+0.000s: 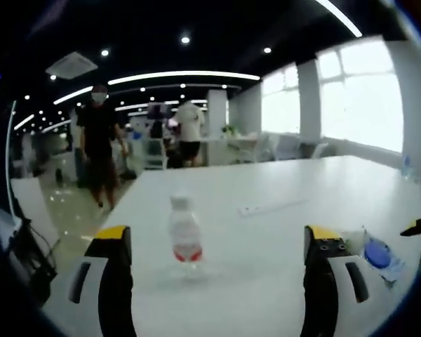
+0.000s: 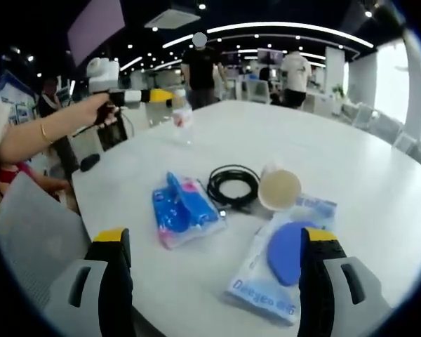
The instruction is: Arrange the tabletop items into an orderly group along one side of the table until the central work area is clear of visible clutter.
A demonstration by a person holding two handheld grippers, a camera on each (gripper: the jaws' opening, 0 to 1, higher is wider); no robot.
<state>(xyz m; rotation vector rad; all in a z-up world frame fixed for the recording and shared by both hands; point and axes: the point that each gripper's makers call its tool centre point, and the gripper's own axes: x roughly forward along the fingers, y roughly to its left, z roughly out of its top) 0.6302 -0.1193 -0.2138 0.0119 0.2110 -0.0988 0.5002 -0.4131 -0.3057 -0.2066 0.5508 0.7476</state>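
White desk (image 1: 281,232) stretches ahead of both your hand-held grippers. In the left gripper view, your left hand-held gripper (image 1: 214,242) stands wide open with nothing between its yellow-tipped jaws; a small clear water bottle (image 1: 184,235) with a red label stands upright on the desk in line with the gap, a little beyond the tips. In the right gripper view, your right hand-held gripper (image 2: 214,242) is also spread wide and empty, hovering over the clutter: a blue-and-pink packet (image 2: 182,208) to the left, a coiled black cable (image 2: 233,185) just beyond it, a round beige lid (image 2: 279,188) touching the cable's right side, and a flat clear pouch with a blue disc (image 2: 281,263) near the right jaw. Farther back, your hand (image 2: 98,111) holds the left hand-held gripper beside the bottle near the desk's far left edge.
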